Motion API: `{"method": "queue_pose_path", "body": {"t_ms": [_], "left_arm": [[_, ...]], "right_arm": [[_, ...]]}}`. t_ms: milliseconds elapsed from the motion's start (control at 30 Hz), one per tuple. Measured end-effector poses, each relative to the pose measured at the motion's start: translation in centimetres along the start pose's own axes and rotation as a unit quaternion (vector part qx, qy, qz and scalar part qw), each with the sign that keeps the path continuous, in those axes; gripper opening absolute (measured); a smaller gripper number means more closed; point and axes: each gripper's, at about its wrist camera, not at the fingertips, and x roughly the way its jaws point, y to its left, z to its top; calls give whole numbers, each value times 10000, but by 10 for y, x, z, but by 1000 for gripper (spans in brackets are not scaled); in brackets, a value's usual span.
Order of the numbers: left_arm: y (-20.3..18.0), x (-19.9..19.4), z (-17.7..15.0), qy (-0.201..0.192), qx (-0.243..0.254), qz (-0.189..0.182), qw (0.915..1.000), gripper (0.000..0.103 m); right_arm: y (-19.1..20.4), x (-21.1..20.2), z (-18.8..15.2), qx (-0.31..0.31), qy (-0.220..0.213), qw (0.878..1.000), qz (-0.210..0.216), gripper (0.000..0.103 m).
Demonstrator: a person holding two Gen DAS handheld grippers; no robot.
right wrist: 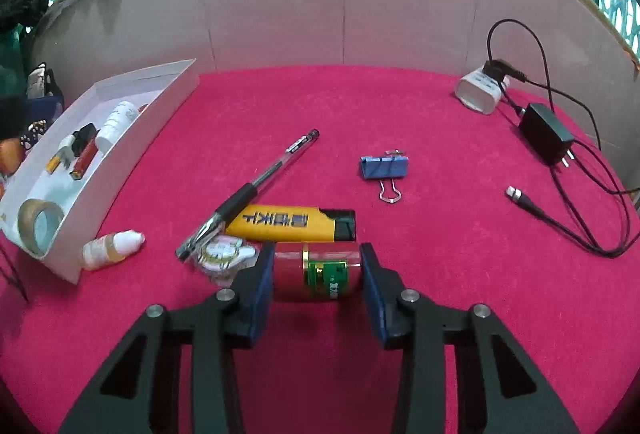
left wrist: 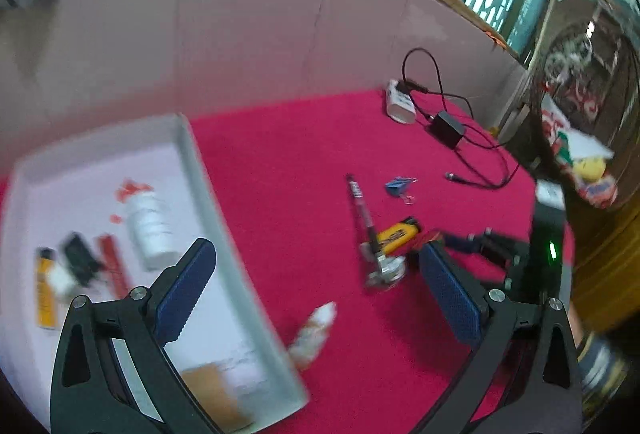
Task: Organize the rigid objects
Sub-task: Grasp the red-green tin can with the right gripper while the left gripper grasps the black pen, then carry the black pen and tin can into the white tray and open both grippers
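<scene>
Right wrist view, read from nine o'clock across: the white tray (right wrist: 160, 105) sits at ten o'clock with its long side angled toward me, so I'd guess it is the collecting bin; it already holds a tape roll (right wrist: 40, 224), a white bottle (right wrist: 116, 123) and a few small items. Just outside its near corner lies a small dropper bottle (right wrist: 112, 248), touching or almost touching the wall. Toward centre, a pen (right wrist: 256, 189) lies diagonally, its tip end resting over a clear badge-like piece (right wrist: 224, 254), with a yellow lighter (right wrist: 292, 224) beside it. At six o'clock my right gripper (right wrist: 318, 270) brackets a red can (right wrist: 316, 272) lying on its side; the pads stand at each end, apparently just meeting it, so I judge it closing on the can but can't confirm a firm clamp. A blue binder clip (right wrist: 384, 167) sits at one o'clock, and a charger with cable (right wrist: 546, 133) at two o'clock.

My left gripper (left wrist: 316, 294) hangs with its fingers spread wide and nothing between them, over the tray's edge, probably waiting.
</scene>
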Motion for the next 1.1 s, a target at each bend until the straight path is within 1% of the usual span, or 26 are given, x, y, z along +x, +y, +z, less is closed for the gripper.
{"method": "queue_pose_path", "body": {"t_ms": [100, 133, 233, 333, 367, 433, 467, 500, 533, 600, 633, 667, 700, 767, 800, 833, 867, 1000, 1100], "left_arm": [[-10, 33, 9, 338, -369, -60, 9987, 103], [-13, 41, 11, 402, -414, -74, 9983, 103], [-29, 79, 16, 773, -421, 12, 9961, 103], [-38, 101, 19, 956, -355, 252, 9945, 102], [-42, 107, 20, 996, -271, 419, 9938, 102], [-48, 115, 20, 1015, -74, 696, 9924, 94], [-51, 119, 20, 1038, 71, 884, 9906, 92], [-52, 122, 20, 1044, 146, 1006, 9893, 87], [-52, 125, 20, 1071, 186, 1061, 9884, 80], [-49, 133, 17, 1179, 195, 1170, 9859, 73], [-47, 135, 16, 1212, 191, 1157, 9857, 69], [-49, 135, 14, 1186, 310, 1188, 9853, 69], [-50, 134, 13, 1176, 417, 1196, 9849, 62], [-49, 128, 11, 1083, 507, 1149, 9861, 37], [-47, 125, 10, 1049, 505, 1093, 9872, 15], [-44, 122, 9, 1047, 489, 1055, 9877, 11], [-41, 118, 7, 1010, 475, 971, 9890, 9], [-43, 98, 3, 668, 488, 907, 9924, 8], [-47, 74, 2, 359, 470, 824, 9948, 8]], "right_arm": [[-17, -9, -12, 406, -60, 9990, 184, 40], [-21, -11, -13, 500, -82, 9985, 220, 40], [-27, -13, -16, 710, -120, 9969, 329, 40], [-28, -13, -16, 772, -133, 9963, 356, 40], [-28, -13, -15, 776, -133, 9962, 361, 40], [-27, -13, -16, 796, -138, 9960, 391, 40], [-28, -13, -16, 824, -140, 9956, 421, 40], [-29, -11, -15, 846, -141, 9953, 444, 40], [-30, -11, -15, 870, -144, 9950, 468, 40], [-31, -11, -16, 896, -146, 9946, 494, 40], [-31, -11, -16, 900, -147, 9946, 496, 40], [-31, -11, -16, 902, -146, 9946, 494, 40], [-30, -11, -16, 905, -148, 9946, 490, 40], [-30, -11, -16, 903, -148, 9947, 475, 40], [-30, -12, -16, 903, -150, 9947, 462, 40], [-29, -12, -16, 903, -150, 9947, 459, 40], [-29, -12, -17, 907, -153, 9948, 444, 40], [-28, -12, -17, 929, -172, 9948, 385, 40], [-27, -14, -19, 971, -216, 9946, 291, 40]]}}
